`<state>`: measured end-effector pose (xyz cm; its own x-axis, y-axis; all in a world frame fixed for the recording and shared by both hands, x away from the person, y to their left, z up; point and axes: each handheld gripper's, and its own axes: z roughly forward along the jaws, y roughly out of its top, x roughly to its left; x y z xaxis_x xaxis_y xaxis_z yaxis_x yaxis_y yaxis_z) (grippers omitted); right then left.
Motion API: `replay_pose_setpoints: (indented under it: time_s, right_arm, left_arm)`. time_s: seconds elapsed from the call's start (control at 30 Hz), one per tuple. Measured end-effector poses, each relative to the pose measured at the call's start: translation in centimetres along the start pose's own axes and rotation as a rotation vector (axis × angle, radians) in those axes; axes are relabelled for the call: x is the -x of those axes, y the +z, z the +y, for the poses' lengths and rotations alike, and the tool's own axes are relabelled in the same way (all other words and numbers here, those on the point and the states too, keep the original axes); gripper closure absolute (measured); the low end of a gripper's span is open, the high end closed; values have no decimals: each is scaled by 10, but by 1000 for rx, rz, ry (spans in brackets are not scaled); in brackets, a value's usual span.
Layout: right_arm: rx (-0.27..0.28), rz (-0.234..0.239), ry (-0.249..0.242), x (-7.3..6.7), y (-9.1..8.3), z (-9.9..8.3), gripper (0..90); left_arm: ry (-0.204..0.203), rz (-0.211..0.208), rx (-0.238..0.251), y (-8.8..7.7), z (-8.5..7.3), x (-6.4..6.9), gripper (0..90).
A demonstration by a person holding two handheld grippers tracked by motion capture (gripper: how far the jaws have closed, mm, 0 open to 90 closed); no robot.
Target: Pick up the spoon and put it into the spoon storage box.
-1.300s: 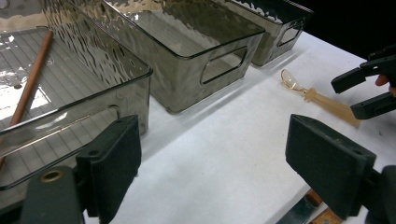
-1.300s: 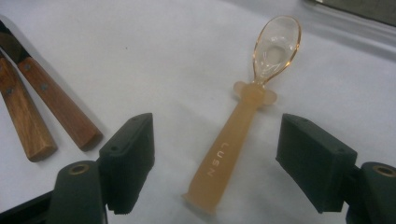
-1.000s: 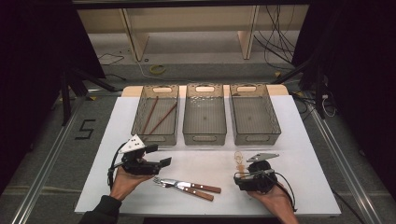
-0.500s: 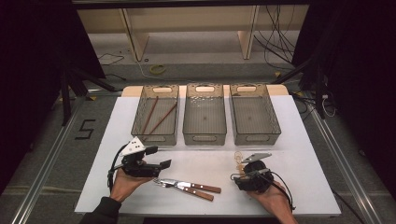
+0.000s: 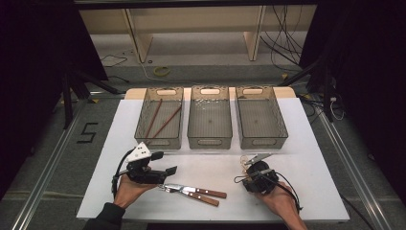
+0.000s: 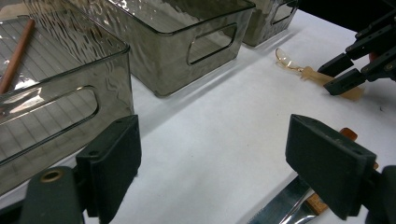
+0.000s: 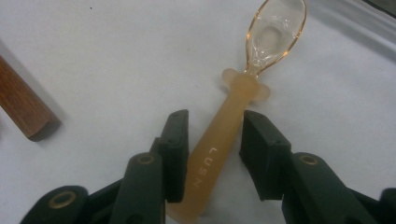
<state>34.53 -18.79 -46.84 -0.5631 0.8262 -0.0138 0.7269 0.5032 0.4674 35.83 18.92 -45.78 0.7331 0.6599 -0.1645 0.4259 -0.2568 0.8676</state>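
A translucent amber spoon (image 7: 233, 116) lies on the white table, bowl pointing away from me. My right gripper (image 7: 212, 144) straddles its handle; the jaws have just been closing, and a gap remains beside the right pad (image 7: 259, 149). In the high view this gripper (image 5: 251, 168) sits at the front right with the spoon (image 5: 245, 160) just beyond it. My left gripper (image 5: 163, 163) rests at the front left, open wide with nothing between its pads (image 6: 114, 158). Its own view catches the spoon (image 6: 289, 60) and the right gripper (image 6: 338, 74) far off.
Two wooden-handled knives (image 5: 196, 193) lie at the front middle, between the hands. Three translucent grey bins stand in a row behind: the left bin (image 5: 143, 132) holds two brown chopsticks (image 5: 160, 120); the middle bin (image 5: 209, 141) and right bin (image 5: 282, 134) look bare.
The right gripper's jaws have narrowed around the spoon's handle. The left hand and its gripper have stayed put.
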Motion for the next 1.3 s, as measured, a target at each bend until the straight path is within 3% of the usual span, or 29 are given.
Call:
replay_pose_setpoints:
  time_s: [0.33,0.53,0.97,1.3]
  right_arm:
    - [-28,6,2,4,0,4,760]
    - [-21,13,0,6,-1,4,771]
    - [76,64,5,12,-19,10,775]
    - [169,99,-4,15,-38,28,775]
  left_arm:
    - [8,-1,-3,1,-1,1,180]
    - [6,-5,-4,1,-2,0,180]
    - [-6,-2,11,0,-4,-3,180]
    - [-6,-8,26,-2,-4,-4,180]
